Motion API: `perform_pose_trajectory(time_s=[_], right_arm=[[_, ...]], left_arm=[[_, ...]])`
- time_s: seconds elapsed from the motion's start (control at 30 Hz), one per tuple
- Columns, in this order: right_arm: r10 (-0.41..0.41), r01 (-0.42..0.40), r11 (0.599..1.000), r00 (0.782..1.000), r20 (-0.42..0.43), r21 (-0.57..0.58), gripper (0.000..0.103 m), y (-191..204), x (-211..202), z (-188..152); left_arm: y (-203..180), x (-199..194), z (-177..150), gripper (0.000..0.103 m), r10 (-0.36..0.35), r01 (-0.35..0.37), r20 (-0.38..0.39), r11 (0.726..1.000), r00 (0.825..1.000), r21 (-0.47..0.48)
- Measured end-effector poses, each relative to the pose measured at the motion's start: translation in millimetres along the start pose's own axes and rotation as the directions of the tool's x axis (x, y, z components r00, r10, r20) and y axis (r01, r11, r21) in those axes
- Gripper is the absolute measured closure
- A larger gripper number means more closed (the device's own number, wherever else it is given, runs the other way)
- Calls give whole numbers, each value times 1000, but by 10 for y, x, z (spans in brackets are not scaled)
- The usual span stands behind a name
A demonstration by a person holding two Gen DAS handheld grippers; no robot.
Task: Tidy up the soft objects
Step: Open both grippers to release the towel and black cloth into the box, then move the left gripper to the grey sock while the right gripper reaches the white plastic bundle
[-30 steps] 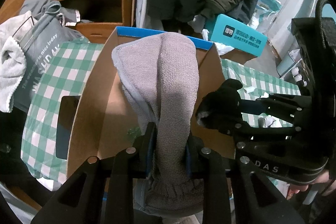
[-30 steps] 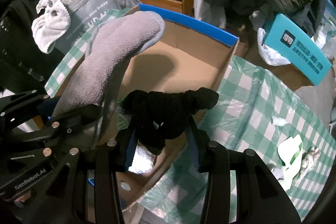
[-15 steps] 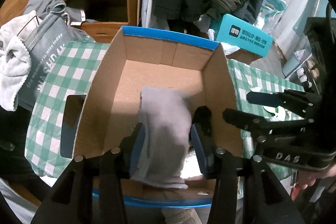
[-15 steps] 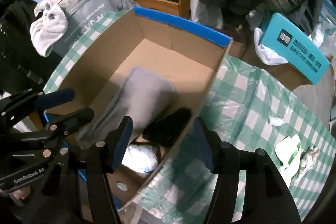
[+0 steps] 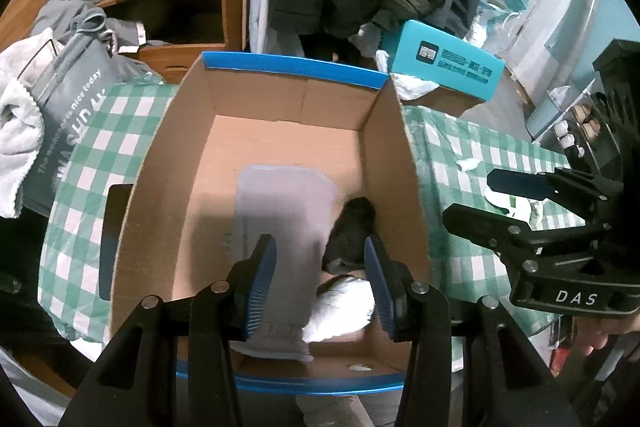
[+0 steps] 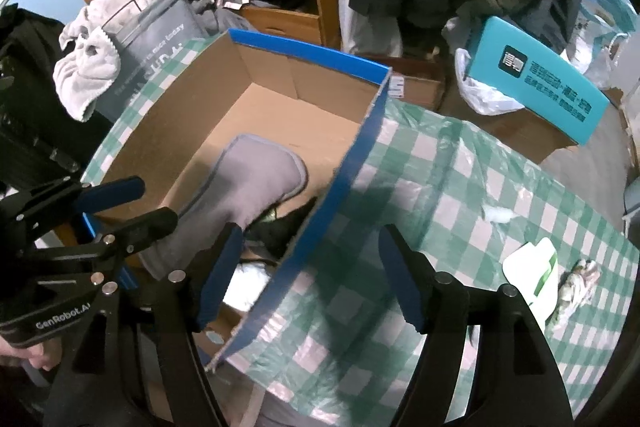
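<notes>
Black hand-held gripper [image 5: 320, 279], blue ribbed pads, silver screws, "DAS" lettering

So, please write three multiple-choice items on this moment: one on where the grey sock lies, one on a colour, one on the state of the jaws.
1. Where does the grey sock lie?
A. inside the cardboard box
B. on the checked tablecloth
C. on the teal box

2. What colour is the small soft item to the right of the grey sock?
A. red
B. black
C. yellow

3. How do the jaws of the left gripper and the right gripper stand?
A. both shut on cloth
B. only the left open
C. both open, holding nothing

Key: 1 A, the sock rests on the box floor; 2 B, it is dark black; 3 C, a wide gap shows between each pair.
</notes>
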State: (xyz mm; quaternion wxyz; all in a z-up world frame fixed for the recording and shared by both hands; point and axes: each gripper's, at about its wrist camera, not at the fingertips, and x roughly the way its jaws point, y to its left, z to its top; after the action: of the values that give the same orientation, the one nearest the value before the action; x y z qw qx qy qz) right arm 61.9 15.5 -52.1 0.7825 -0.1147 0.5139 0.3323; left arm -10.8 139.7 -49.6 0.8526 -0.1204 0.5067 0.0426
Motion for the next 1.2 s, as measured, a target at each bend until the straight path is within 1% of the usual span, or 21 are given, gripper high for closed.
perform_pose_trajectory(time_s=[0.13, 0.63, 0.9, 1.0, 1.2], right_arm=[[-4, 4, 1000, 1000, 4, 17, 31, -96, -49, -69], [-31, 30, 993, 999, 9, 110, 30, -612, -238, -412], [-37, 33, 989, 999, 23, 147, 30, -815, -354, -542], [-47, 42, 986, 999, 27, 159, 30, -898, -393, -595], [-68, 60, 978, 997, 30, 199, 30, -1131, -476, -733]], left_arm=[[-106, 8, -6, 56, -19, 19, -4, 1000, 1000, 11], [-555, 63, -13, 56, -37, 38, -16, 996, 999, 79], [-838, 110, -43, 54, -36, 39, -28, 991, 999, 129], [-936, 141, -43, 51, -38, 43, -36, 989, 999, 140], [-1154, 211, -43, 51, -49, 57, -54, 985, 997, 163]])
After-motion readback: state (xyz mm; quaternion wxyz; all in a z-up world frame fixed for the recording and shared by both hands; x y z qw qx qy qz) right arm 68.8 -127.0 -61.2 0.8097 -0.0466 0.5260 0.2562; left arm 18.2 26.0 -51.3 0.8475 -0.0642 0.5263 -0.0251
